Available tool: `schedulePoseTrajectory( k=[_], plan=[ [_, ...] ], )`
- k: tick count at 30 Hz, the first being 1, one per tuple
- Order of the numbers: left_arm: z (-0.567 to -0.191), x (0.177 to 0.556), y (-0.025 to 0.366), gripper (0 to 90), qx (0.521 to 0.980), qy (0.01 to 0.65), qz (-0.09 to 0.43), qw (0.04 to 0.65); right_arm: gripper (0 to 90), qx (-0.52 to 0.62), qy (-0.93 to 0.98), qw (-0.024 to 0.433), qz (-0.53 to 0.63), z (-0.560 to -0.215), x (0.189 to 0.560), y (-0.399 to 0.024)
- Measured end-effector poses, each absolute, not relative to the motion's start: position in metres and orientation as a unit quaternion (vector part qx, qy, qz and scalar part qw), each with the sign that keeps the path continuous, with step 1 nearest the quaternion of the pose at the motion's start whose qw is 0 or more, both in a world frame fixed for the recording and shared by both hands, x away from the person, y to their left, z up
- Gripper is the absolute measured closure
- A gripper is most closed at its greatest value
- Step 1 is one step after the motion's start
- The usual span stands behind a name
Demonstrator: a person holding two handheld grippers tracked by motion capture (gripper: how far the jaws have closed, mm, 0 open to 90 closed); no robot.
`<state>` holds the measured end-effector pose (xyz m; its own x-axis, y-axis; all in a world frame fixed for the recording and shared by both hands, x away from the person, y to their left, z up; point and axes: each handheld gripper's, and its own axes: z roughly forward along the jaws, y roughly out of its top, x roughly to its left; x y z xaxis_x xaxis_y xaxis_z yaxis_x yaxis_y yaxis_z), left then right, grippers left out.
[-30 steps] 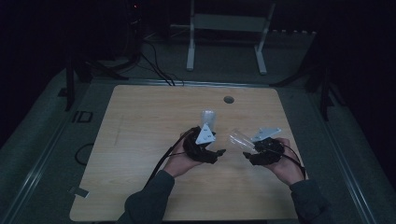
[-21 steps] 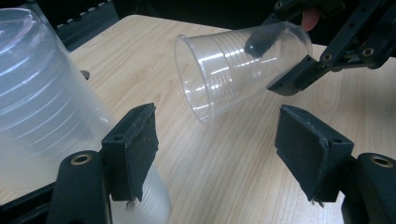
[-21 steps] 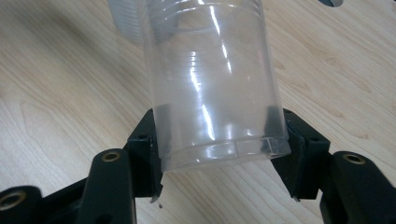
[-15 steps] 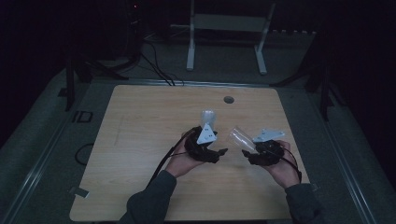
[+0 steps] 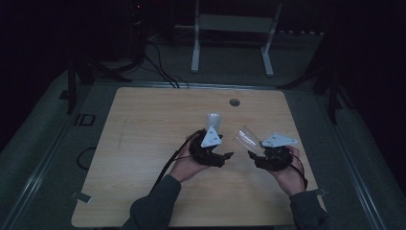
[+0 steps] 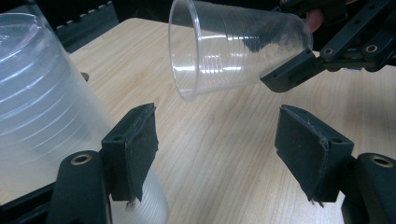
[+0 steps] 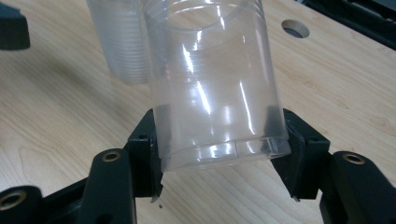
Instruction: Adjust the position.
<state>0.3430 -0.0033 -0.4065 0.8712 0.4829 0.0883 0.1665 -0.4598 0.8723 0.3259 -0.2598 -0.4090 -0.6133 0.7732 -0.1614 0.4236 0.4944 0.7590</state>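
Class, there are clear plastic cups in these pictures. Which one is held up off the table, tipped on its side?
The single clear cup clamped at its base by the right gripper, mouth tilted sideways. The stack of cups stands on the table.

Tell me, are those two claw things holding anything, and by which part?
The right gripper clamps a clear plastic cup near its closed bottom end, mouth pointing away. The left gripper has its jaws spread, with nothing between them.

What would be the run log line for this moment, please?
left gripper: open, empty | right gripper: shut on clear cup, tilted | cup stack: on table
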Motion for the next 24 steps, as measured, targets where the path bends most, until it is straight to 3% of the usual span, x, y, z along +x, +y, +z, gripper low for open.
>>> schedulePoseTrajectory(
  k=[24],
  plan=[
    [-0.4090,0.3449,-0.0056,29.4,0.837,0.207,0.149,0.484,41.7,0.378,0.787,0.271,0.405,-0.4131,0.3191,-0.2616]
  ],
)
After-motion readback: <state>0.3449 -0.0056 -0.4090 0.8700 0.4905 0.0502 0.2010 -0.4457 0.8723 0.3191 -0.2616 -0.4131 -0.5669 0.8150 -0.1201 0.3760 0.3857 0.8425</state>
